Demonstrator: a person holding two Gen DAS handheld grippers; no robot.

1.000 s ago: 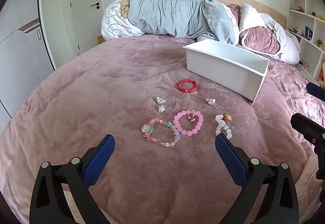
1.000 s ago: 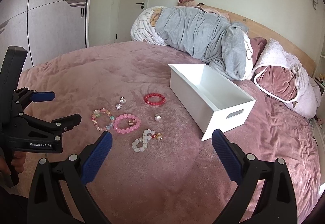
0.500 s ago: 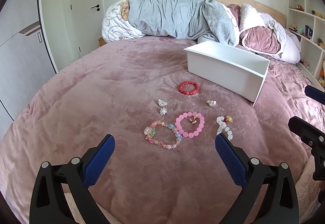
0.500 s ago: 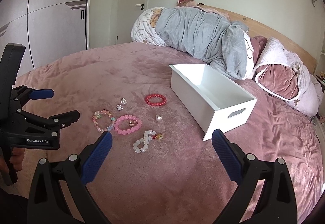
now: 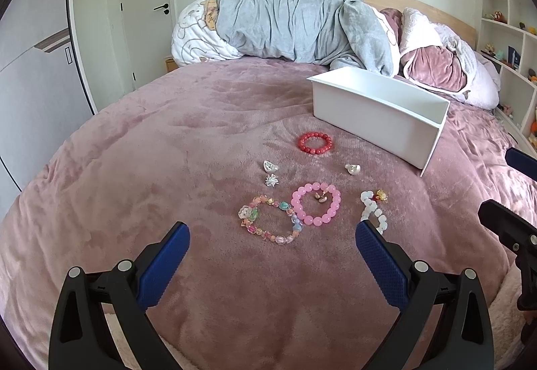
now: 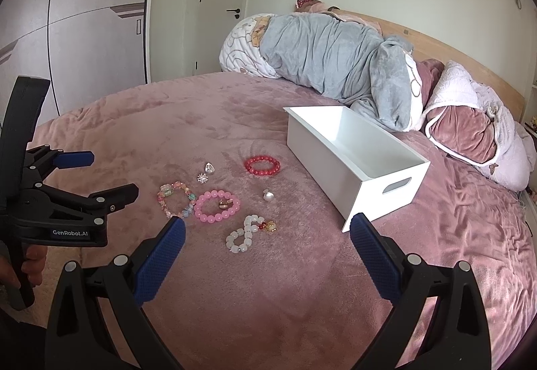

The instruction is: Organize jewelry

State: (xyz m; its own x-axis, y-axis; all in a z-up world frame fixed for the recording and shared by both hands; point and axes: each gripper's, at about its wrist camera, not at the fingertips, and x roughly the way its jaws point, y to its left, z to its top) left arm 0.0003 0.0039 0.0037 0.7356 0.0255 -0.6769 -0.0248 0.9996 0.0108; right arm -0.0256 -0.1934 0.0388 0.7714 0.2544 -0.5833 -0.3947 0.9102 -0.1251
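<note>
Both grippers are hovering low over the pink blanket (image 5: 141, 148), and neither is gripping a thing. The left gripper (image 5: 272, 244) is holding its blue pads wide apart, nothing between them; the right gripper (image 6: 267, 237) is doing the same, jaws spread and empty.

Just ahead of the left gripper, the multicolored bracelet (image 5: 270, 220) is lying flat on the blanket, its far-right side just touching the pink bracelet (image 5: 315, 203). A small gold piece (image 5: 321, 197) is sitting inside that pink ring. To the right, the white bracelet (image 5: 372, 212) is lying twisted into a figure-eight, a gold-and-red charm (image 5: 381, 196) resting at its far end; from the right wrist view this one is lying closest to the open jaws.

Moving further out, a sparkly silver piece (image 5: 271, 180) and a clear heart-shaped piece (image 5: 270, 165) are sitting side by side, left of the pink ring. A pearl piece (image 5: 352, 168) is lying on its own toward the right.

Beyond those, the red bracelet (image 5: 315, 143) is lying alone, near the white box (image 5: 376, 116) but apart from it. The box is standing open-topped on the blanket, nothing showing inside it in the right wrist view.

At the very back, a grey duvet (image 5: 295, 24) and pillows (image 5: 433, 68) are piling up against the wooden headboard (image 5: 419, 6).
</note>
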